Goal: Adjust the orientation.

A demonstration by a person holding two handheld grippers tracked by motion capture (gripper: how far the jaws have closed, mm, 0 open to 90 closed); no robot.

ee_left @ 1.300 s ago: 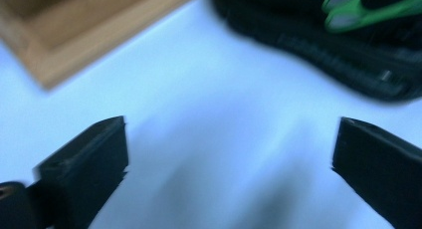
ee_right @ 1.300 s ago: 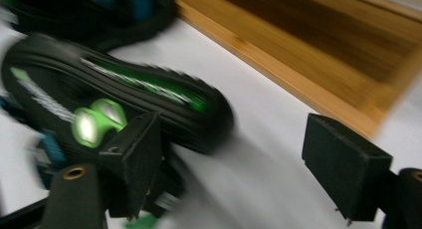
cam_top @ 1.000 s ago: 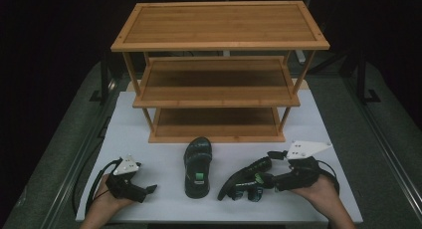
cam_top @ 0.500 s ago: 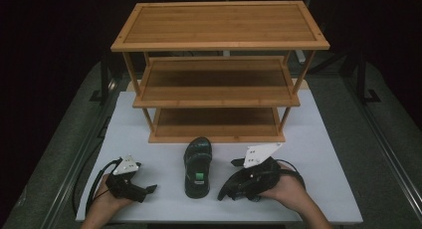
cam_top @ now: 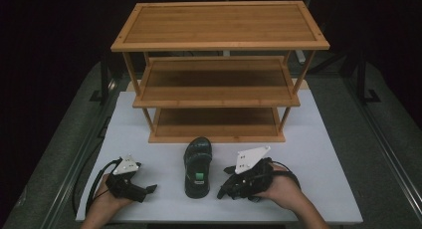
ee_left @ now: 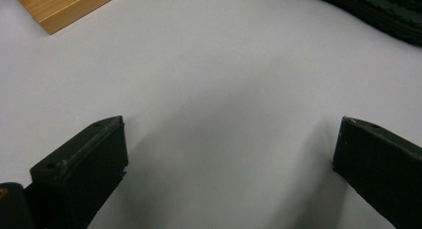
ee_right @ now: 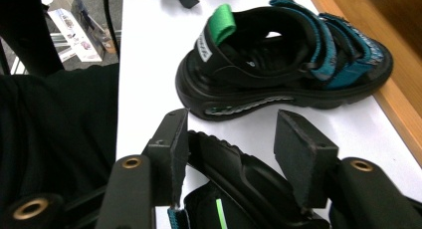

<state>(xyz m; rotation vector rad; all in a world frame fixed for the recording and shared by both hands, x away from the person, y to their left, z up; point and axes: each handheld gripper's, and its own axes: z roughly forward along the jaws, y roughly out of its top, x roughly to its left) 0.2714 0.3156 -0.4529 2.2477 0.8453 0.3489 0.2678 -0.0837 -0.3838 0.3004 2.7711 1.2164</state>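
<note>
A white table top is set in a dark room, with a three-tier wooden shoe rack standing toward its far edge. In the high view, one black sandal is seen upright on the table, just in front of the rack's lowest shelf and between the two hands. The left gripper is rested on the table near the front left corner, well apart from that sandal. The right gripper is placed just beside the sandal's right side.

The right gripper view supplies what the high view hides: a second sandal, lying on its side, is located between the jaws. The jaws have just been closing on it; one pad lies against its sole, while a gap is visible at the other pad. The upright sandal's teal straps and green heel tab are also resolved there, with the rack's base board just beyond it.

In the left gripper view, the jaws are spread wide over bare table, with nothing between them.

Open table is available at the right and front left; the rack bounds the far side.
</note>
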